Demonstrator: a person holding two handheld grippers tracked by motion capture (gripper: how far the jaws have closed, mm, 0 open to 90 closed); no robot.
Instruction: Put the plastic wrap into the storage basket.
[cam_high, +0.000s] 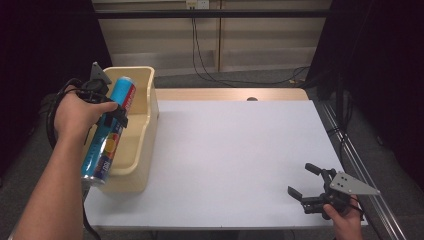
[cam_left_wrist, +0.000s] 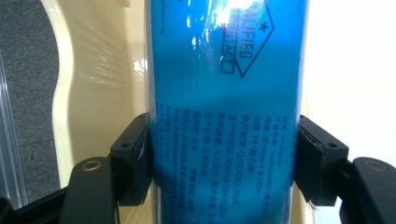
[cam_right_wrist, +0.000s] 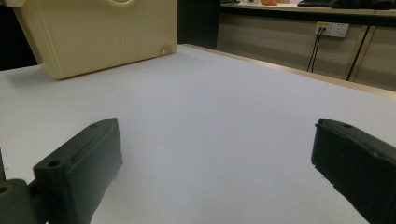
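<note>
You're working over a flat white tabletop (cam_high: 235, 155), matte and bare across its whole middle, with a strip of pale wood (cam_high: 230, 94) showing along its far edge. Beyond that, grey carpet (cam_high: 230, 77), black cables (cam_high: 200, 55) trailing down from a wall socket (cam_high: 196, 4), and light wooden panelling (cam_high: 260, 35) across the back. Dark curtains (cam_high: 45, 40) close in on both sides.

Your left gripper (cam_high: 114, 111) has its jaws clamped on the tall blue cylindrical can with the silver base (cam_high: 111, 127); in the left gripper view both black pads (cam_left_wrist: 133, 158) press flat against the blue printed wall of the can (cam_left_wrist: 224, 116), one on each side. The can hangs tilted, silver base towards you, top towards the back, above the near-left rim of the cream plastic bin (cam_high: 137, 125) that sits at the table's left edge. The bin's open hollow lies just right of the can.

Your right gripper (cam_high: 306, 185) sits at the near-right corner, low over the white surface, jaws spread wide with nothing between them. The right gripper view looks along those parted jaws across open white table to the cream bin's ribbed side (cam_right_wrist: 98, 42).

Room to move: the whole centre and right of the table is open. On the right, a metal rail (cam_high: 350, 150) runs close beside the table edge.
</note>
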